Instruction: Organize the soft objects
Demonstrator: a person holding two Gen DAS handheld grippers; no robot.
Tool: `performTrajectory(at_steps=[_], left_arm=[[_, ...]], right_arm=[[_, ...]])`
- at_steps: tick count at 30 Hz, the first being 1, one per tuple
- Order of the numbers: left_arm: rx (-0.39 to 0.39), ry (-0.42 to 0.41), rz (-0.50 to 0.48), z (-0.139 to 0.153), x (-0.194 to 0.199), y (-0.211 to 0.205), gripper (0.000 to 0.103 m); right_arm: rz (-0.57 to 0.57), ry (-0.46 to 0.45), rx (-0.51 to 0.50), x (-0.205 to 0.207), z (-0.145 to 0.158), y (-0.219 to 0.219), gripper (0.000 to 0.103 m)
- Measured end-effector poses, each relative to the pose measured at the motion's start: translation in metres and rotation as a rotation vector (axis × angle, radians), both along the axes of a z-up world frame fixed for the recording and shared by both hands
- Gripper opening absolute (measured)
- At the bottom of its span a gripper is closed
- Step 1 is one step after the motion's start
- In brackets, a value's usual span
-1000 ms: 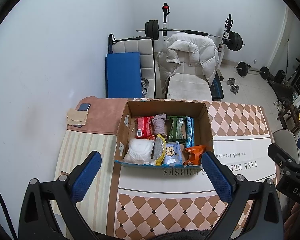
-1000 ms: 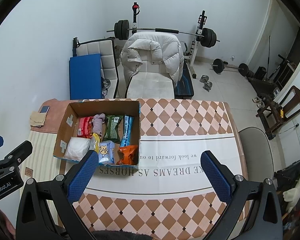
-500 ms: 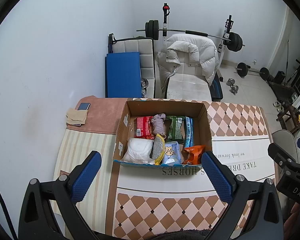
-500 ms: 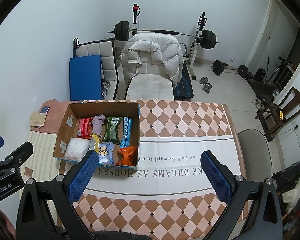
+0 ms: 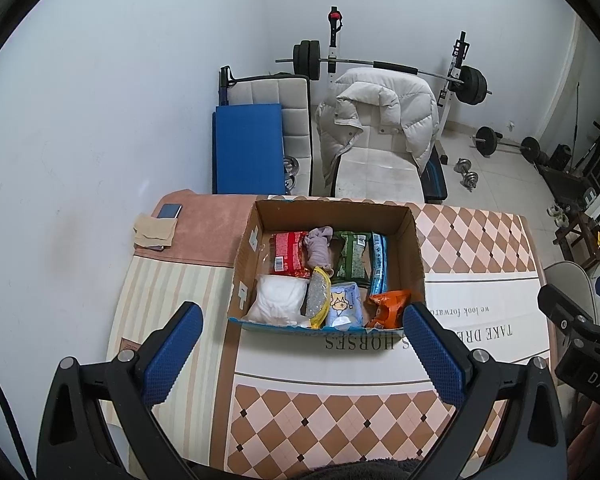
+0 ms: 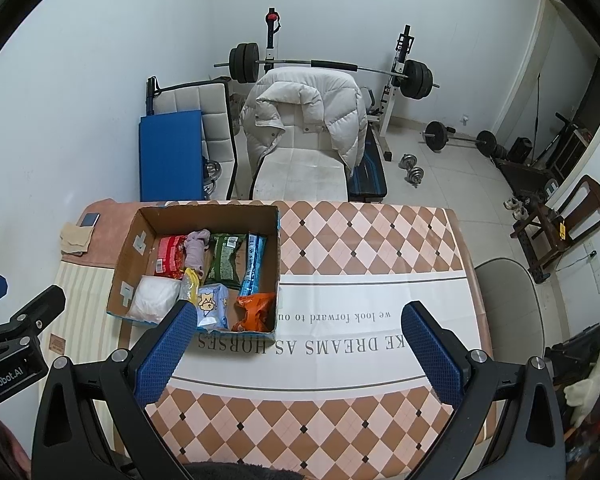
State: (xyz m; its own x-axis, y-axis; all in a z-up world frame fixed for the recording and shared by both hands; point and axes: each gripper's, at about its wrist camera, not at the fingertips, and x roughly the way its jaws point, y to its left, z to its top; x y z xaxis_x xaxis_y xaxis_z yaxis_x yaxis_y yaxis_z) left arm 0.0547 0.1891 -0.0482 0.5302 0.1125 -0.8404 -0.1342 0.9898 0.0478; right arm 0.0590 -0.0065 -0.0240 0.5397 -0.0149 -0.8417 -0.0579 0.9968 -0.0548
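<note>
Even soft light, sharp, fisheye-warped edges

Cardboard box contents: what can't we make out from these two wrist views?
- Brown cardboard box, left wrist view: its near wall hides the lower ends of the white soft bag and crumpled orange packet.
- Right wrist view: the right hand-held gripper has a blue finger pad covering the box's near edge and part of the white bag.
- Both views: print on the green packet is too small to read.
</note>
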Motion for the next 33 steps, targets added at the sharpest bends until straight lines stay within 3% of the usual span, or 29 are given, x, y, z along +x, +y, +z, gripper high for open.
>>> performTrajectory(at_steps=[33], left_arm=[[0.003, -0.008, 0.012, 0.0051, -0.0097, 0.0018, 0.103]], right_arm=[[0.003, 0.003, 0.004, -0.0030, 0.0032, 0.0023, 0.103]])
